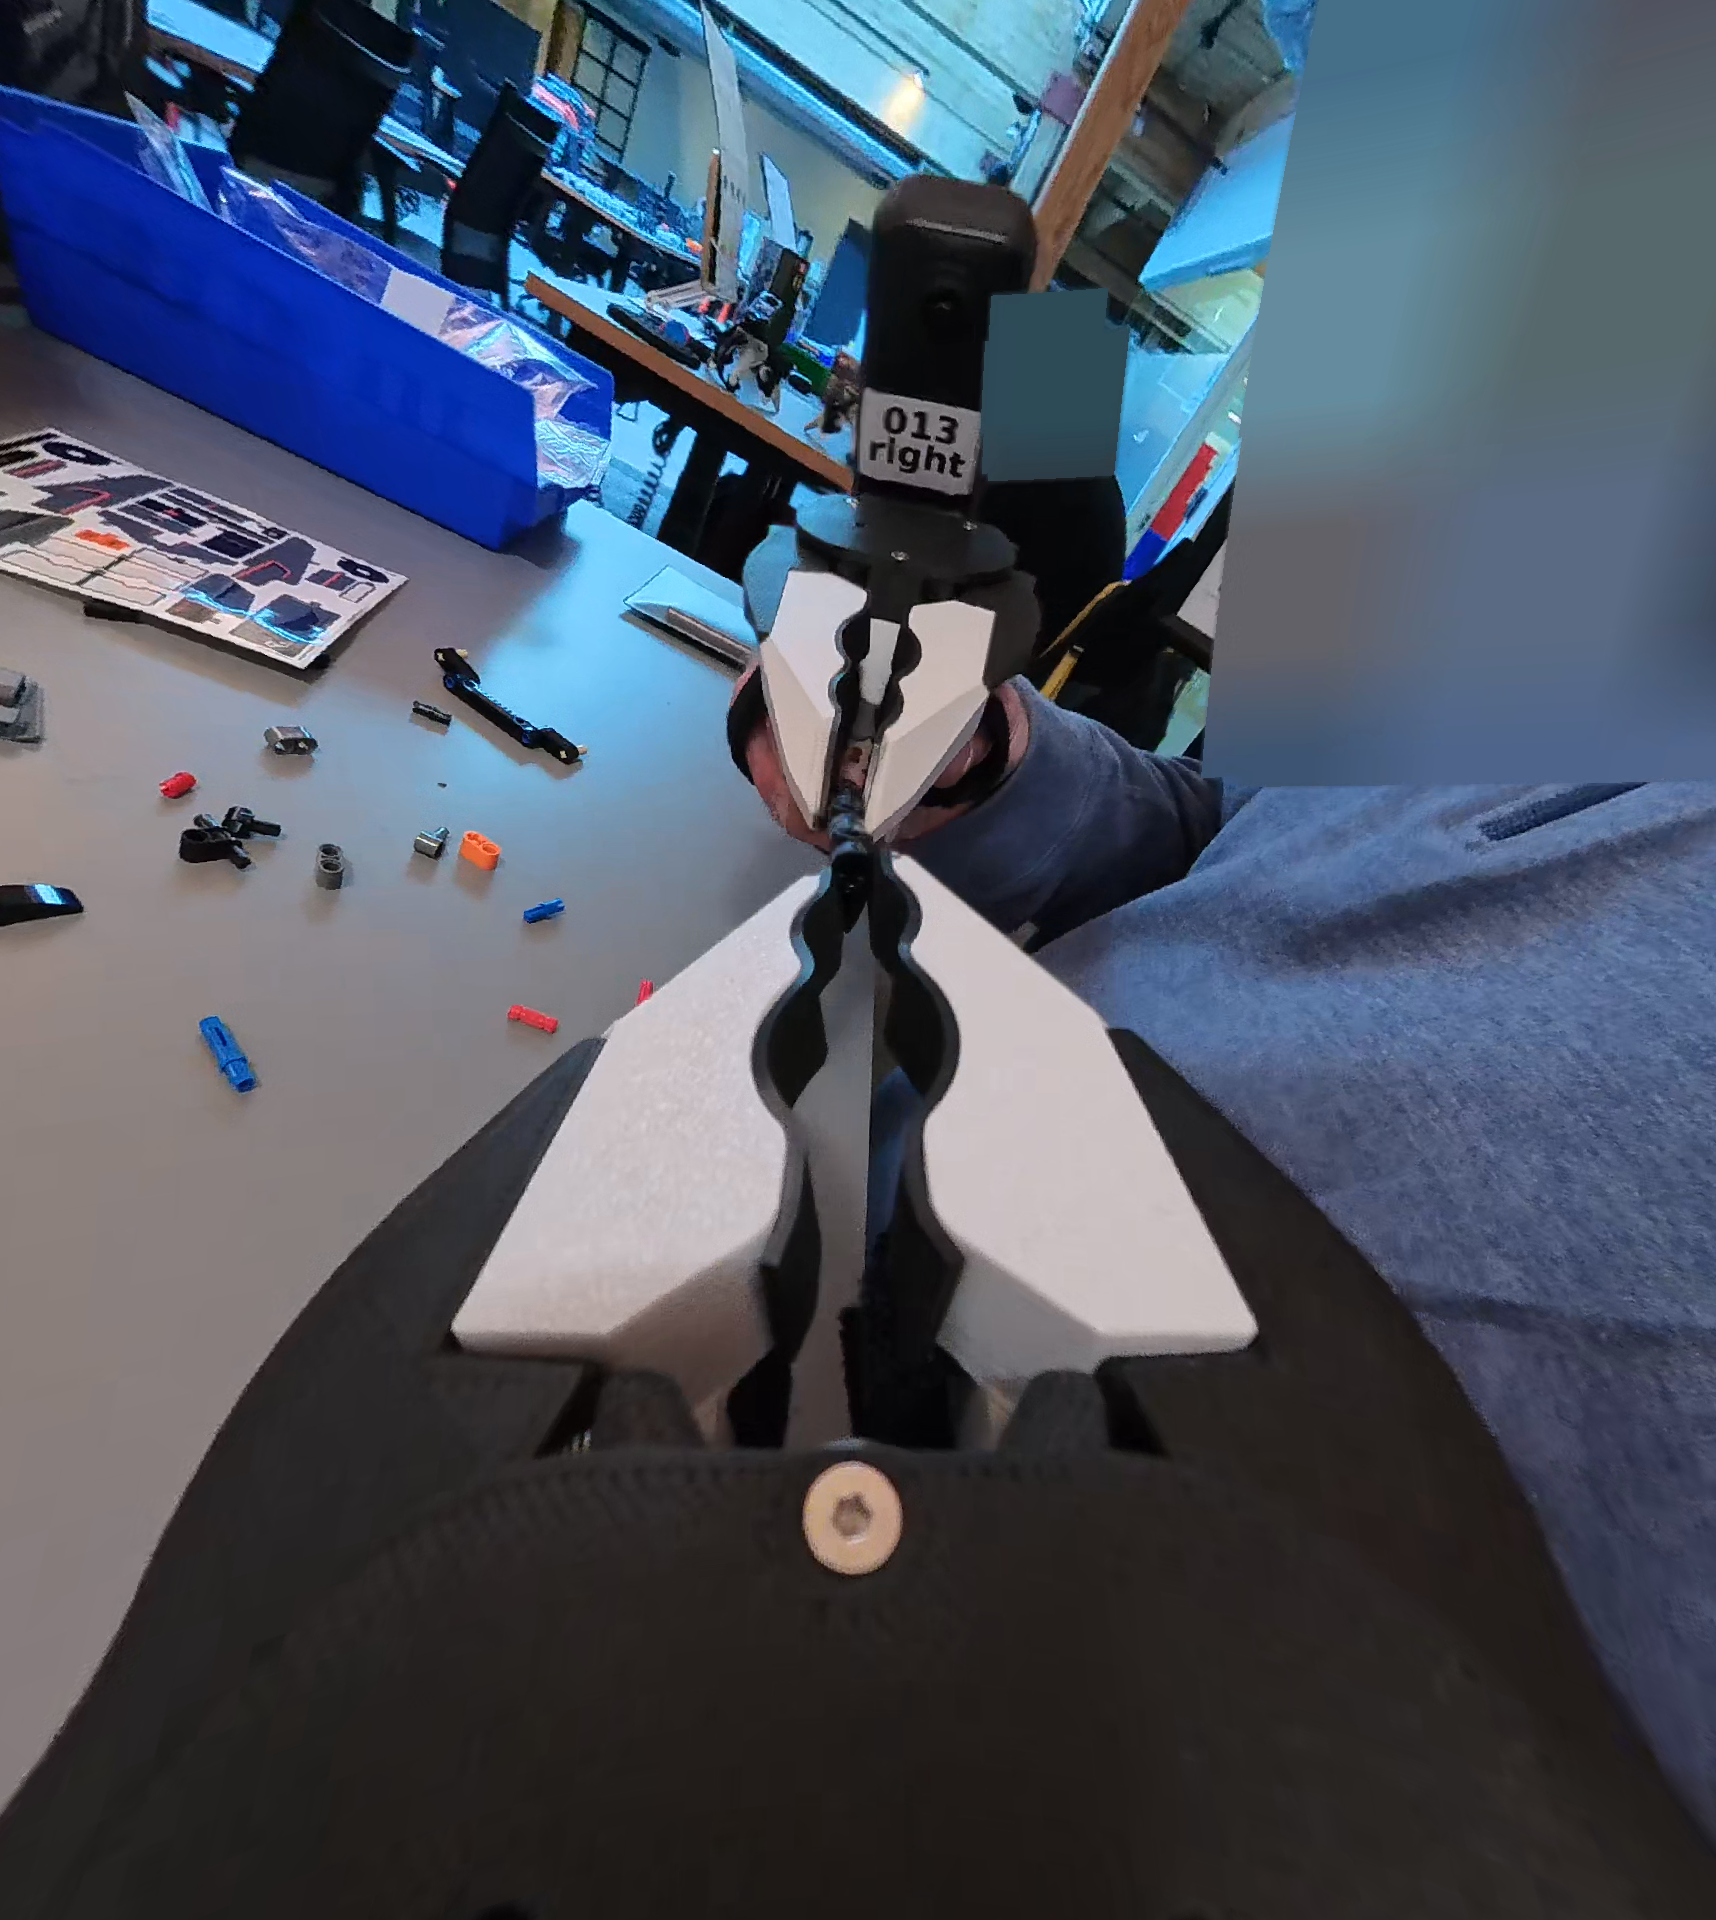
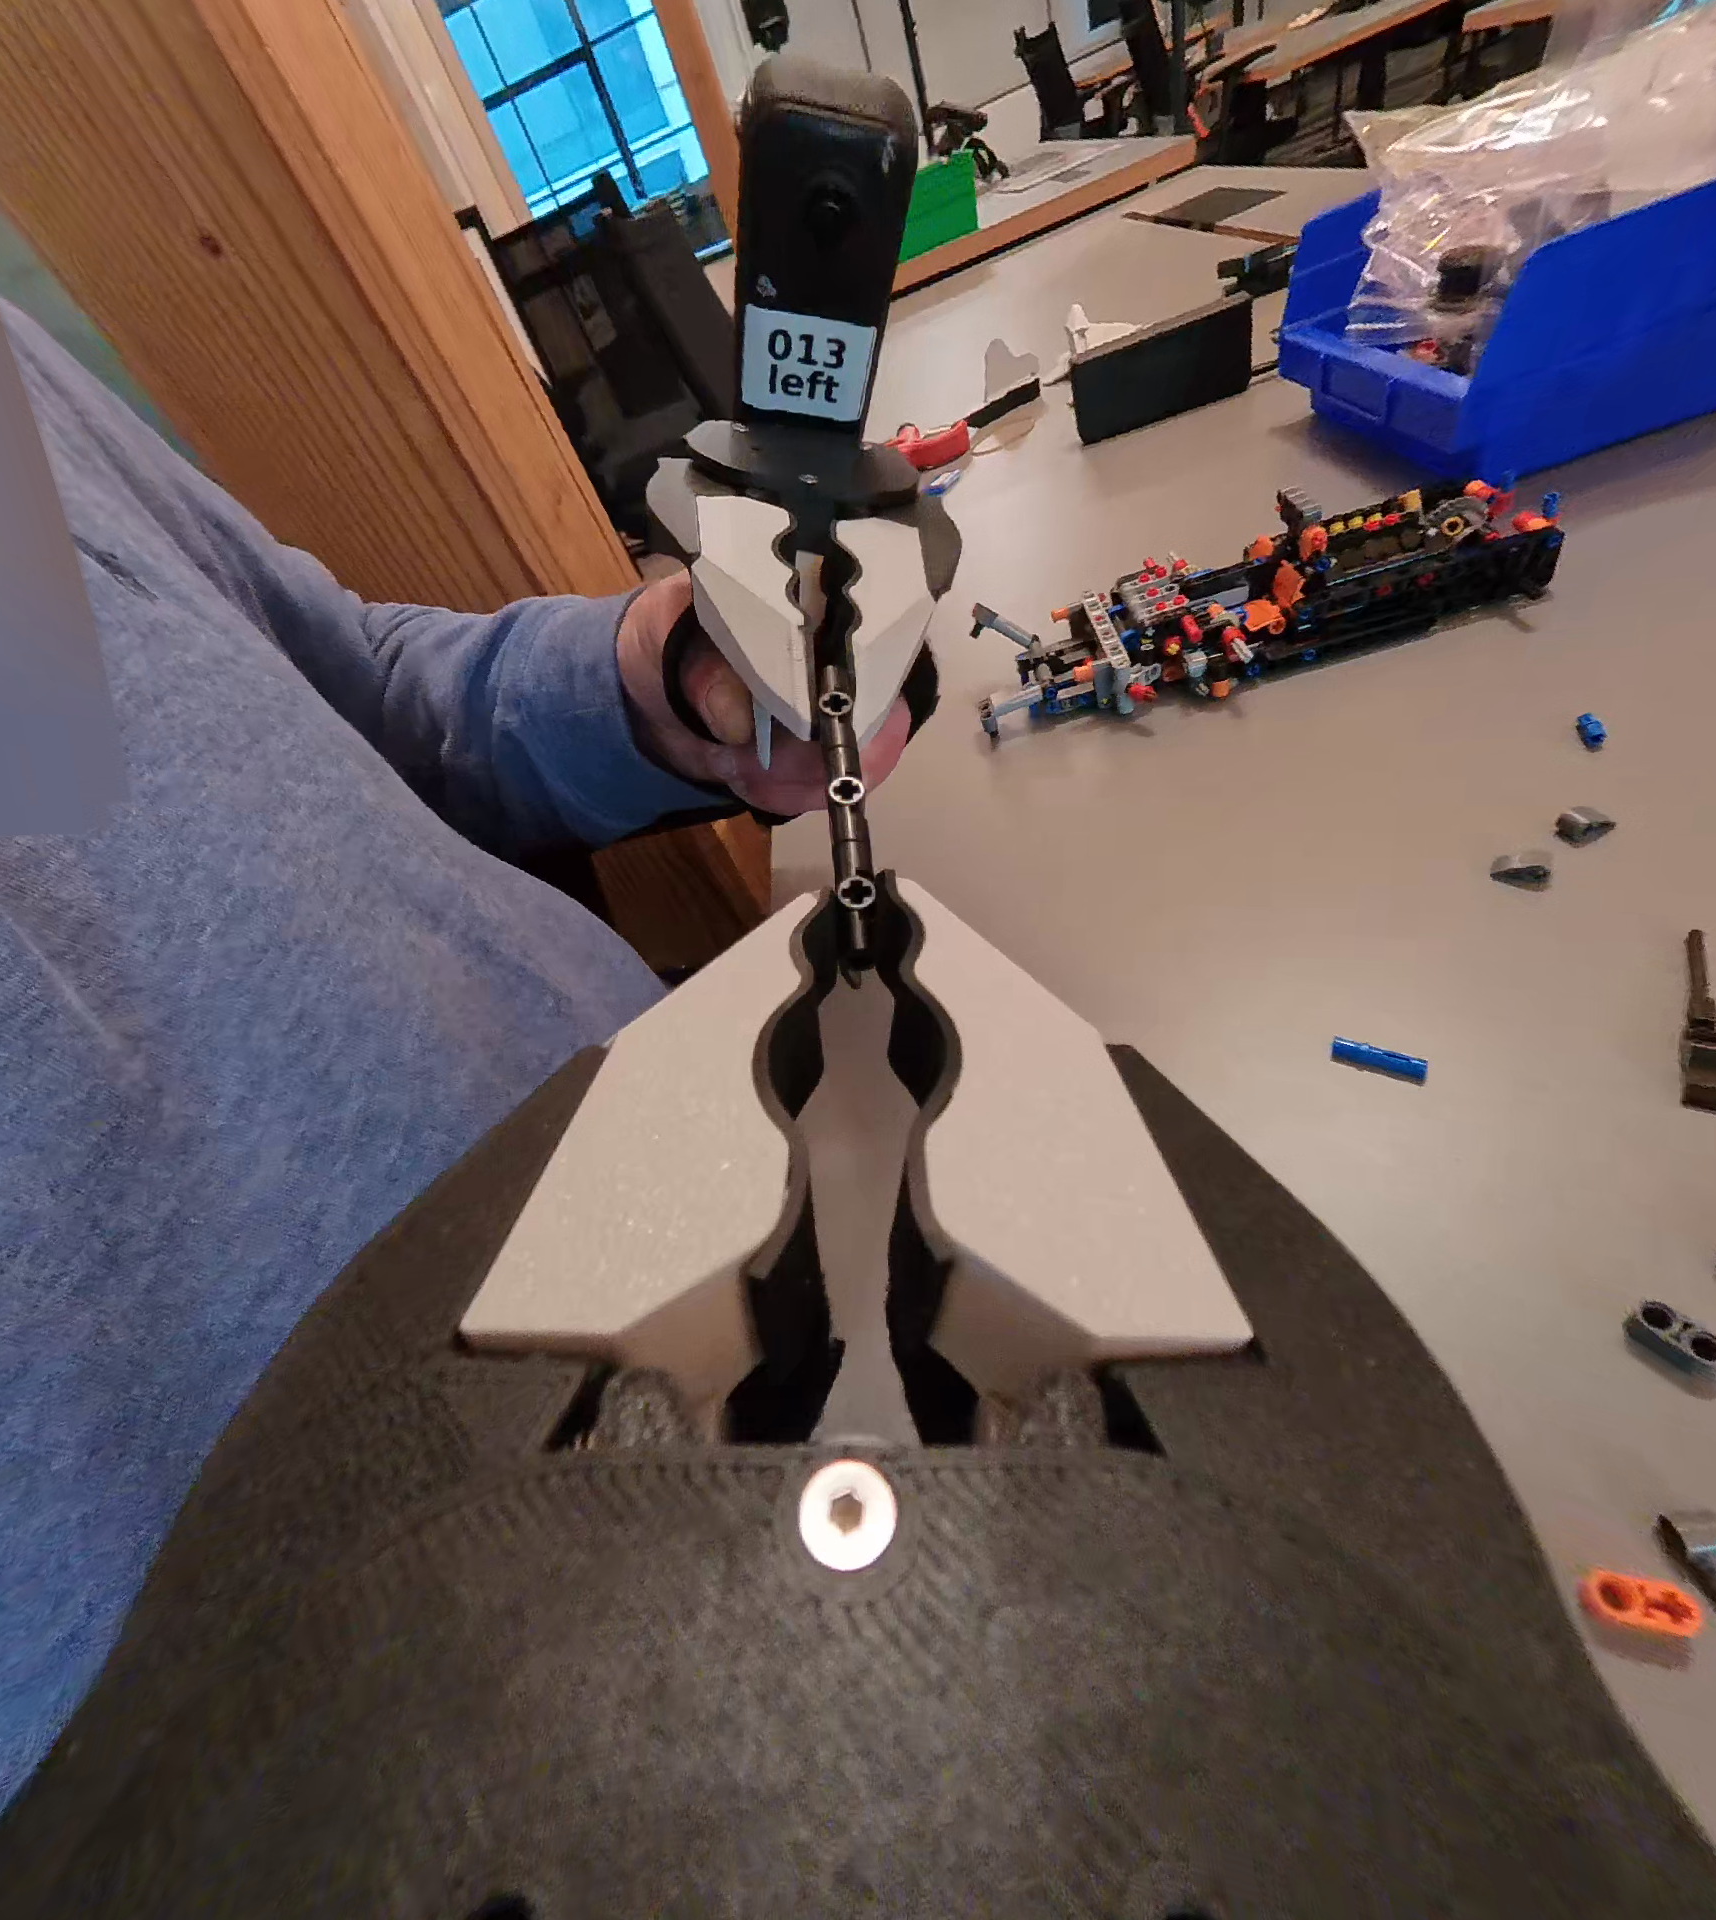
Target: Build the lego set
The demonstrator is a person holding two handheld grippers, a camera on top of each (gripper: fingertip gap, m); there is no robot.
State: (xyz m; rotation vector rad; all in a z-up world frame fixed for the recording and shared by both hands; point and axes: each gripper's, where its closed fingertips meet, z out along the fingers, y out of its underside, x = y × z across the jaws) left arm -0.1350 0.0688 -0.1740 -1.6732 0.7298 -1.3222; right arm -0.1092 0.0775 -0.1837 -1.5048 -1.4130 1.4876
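Both claws, left point(image 1: 849, 883) & right point(image 2: 859, 904), clamped on one black rod point(image 2: 846, 790) off surface point(image 2: 1249, 935); uneven pull could pop it loose, drop.

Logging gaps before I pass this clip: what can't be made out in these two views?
- Black rod: both ends sit inside the jaws of the left gripper and right gripper; in the left wrist view it is too foreshortened to read.
- Blue bin: cut off by the right wrist view's right edge; contents hidden by its plastic bags.
- Sticker sheet: too small in the left wrist view.
- Upper corners: masked.
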